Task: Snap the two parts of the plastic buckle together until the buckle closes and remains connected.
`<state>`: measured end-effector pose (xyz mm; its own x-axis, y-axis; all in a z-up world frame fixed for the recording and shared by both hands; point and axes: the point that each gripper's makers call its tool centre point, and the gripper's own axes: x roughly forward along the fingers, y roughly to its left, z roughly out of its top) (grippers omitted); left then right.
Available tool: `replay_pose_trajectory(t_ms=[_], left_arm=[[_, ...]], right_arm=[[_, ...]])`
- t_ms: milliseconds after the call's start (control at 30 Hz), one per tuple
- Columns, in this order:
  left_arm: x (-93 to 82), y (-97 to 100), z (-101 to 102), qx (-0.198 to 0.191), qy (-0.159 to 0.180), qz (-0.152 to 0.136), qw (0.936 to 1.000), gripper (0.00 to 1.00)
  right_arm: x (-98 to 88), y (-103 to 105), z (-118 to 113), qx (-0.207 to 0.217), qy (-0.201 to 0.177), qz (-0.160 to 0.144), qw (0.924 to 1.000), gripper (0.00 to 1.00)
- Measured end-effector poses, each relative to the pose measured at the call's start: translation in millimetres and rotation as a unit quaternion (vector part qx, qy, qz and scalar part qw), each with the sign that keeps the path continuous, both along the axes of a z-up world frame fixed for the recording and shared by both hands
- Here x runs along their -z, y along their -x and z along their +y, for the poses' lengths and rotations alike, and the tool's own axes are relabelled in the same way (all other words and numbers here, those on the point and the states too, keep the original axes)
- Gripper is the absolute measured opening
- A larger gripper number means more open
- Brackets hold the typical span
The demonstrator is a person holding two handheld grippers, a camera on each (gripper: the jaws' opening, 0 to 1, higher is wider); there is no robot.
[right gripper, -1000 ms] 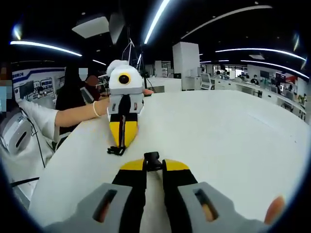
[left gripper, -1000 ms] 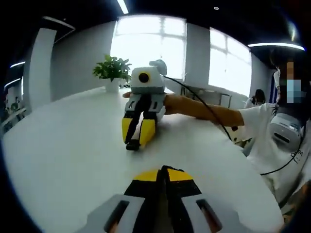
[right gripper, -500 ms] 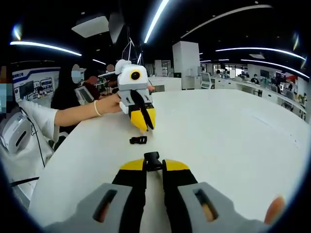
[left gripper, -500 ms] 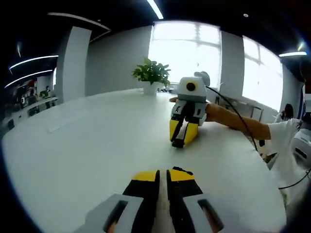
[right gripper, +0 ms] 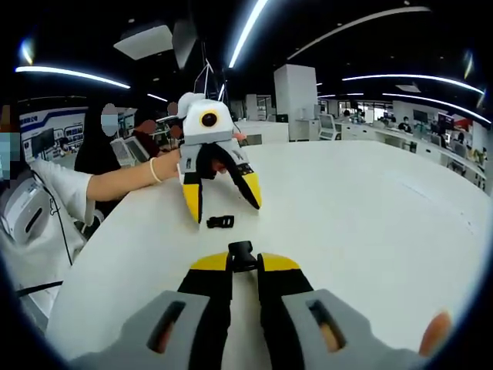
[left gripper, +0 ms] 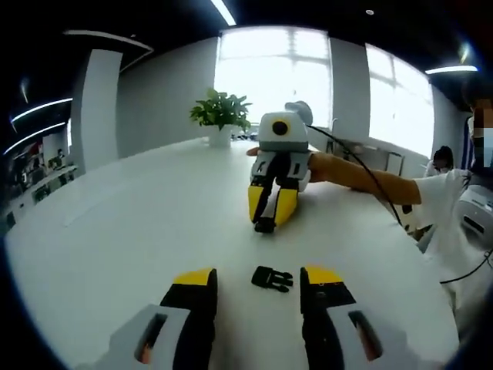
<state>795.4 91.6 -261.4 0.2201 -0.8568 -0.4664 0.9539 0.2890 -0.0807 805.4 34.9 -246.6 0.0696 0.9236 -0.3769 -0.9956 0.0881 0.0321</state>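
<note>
Your left gripper (left gripper: pixel 257 284) hovers low over the white table (left gripper: pixel 115 231) with its jaws spread wide; one small black buckle part (left gripper: pixel 272 278) lies flat on the table between their tips. Farther right, your right gripper (right gripper: pixel 244 262) sits low with its jaws clenched on the other buckle part (right gripper: pixel 243 254), near the first.

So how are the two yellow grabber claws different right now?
The left gripper has its jaws spread wide open; the right gripper has its jaws shut.

The left gripper holds nothing, with one black buckle piece lying loose on the white table between its jaws; the right gripper pinches the other buckle piece at its tips.

Both have yellow and black jaws and are held by a person.
</note>
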Motion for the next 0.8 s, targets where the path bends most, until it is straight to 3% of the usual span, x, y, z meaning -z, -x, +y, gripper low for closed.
replay_pose_trajectory(t_ms=[167,367,800], left_arm=[[-2.3,5.5,1,0.012,0.005,0.007,0.9999,0.28],[-1.9,3.6,2,0.014,-0.006,-0.004,0.9999,0.12],[-0.8,-8.7,11,-0.022,-0.012,-0.003,0.9997,0.11]], right_arm=[[-0.1,1,0,-0.001,-0.001,0.000,1.0000,0.12],[1.3,1,0,0.000,0.001,0.000,1.0000,0.12],[0.7,0,0,0.000,0.001,0.000,1.0000,0.12]])
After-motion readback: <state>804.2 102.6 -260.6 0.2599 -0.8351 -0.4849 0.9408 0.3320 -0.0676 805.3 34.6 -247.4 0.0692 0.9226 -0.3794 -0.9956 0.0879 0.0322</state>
